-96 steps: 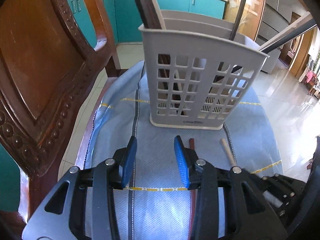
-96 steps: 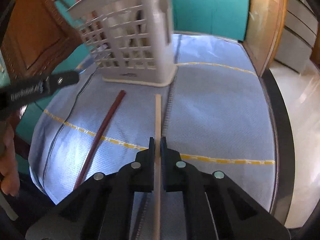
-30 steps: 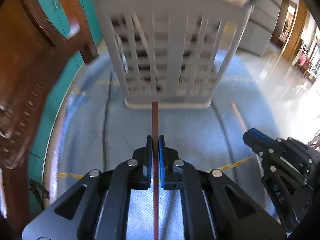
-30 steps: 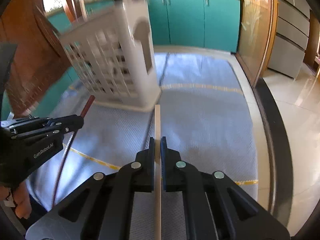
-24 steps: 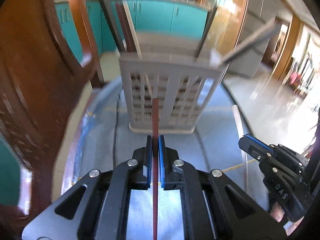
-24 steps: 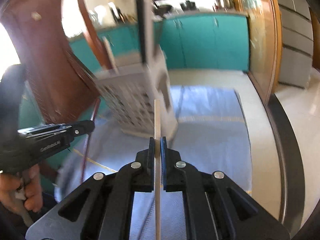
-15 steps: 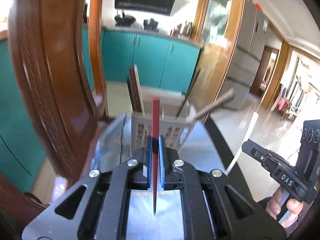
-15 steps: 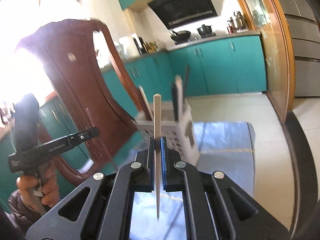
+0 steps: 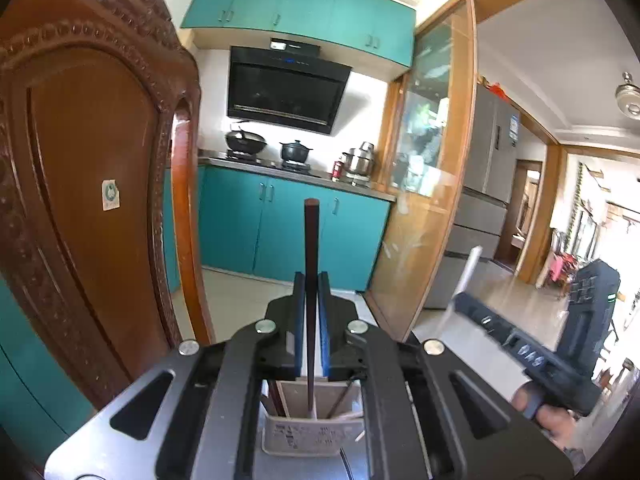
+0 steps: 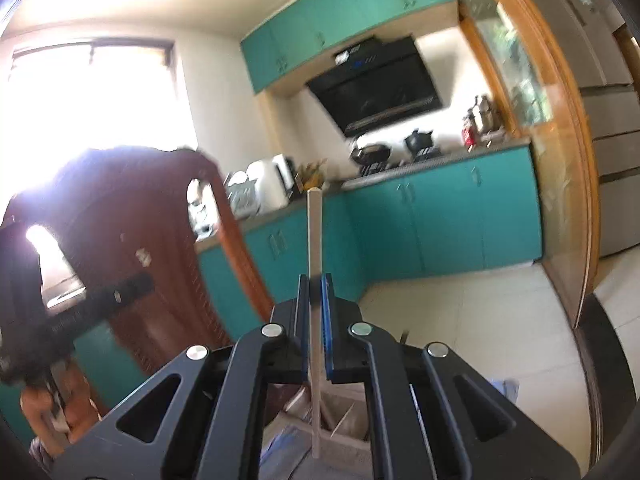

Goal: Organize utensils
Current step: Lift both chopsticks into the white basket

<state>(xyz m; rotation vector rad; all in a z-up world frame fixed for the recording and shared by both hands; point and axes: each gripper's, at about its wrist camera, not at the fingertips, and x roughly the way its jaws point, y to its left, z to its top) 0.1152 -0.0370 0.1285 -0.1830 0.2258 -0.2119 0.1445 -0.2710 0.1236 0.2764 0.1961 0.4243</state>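
My left gripper (image 9: 311,280) is shut on a dark red-brown chopstick (image 9: 310,248) and holds it upright; its lower end hangs over the open top of the grey utensil basket (image 9: 312,438), seen from above between the gripper's arms. My right gripper (image 10: 315,282) is shut on a pale wooden chopstick (image 10: 314,236), also upright, its lower end above the basket (image 10: 344,436). The basket holds several chopsticks. The right gripper also shows, blurred, in the left wrist view (image 9: 532,356), the left one in the right wrist view (image 10: 100,300).
A carved wooden chair back (image 9: 80,200) rises close on the left. Teal kitchen cabinets (image 9: 288,232), a wood-framed glass partition (image 9: 424,184) and the tiled floor (image 10: 472,312) lie beyond. The blue cloth (image 10: 280,456) shows under the basket.
Both grippers have risen and tilted up from the table, each carrying its chopstick from lying flat to upright. The basket has dropped from ahead of them to below them.
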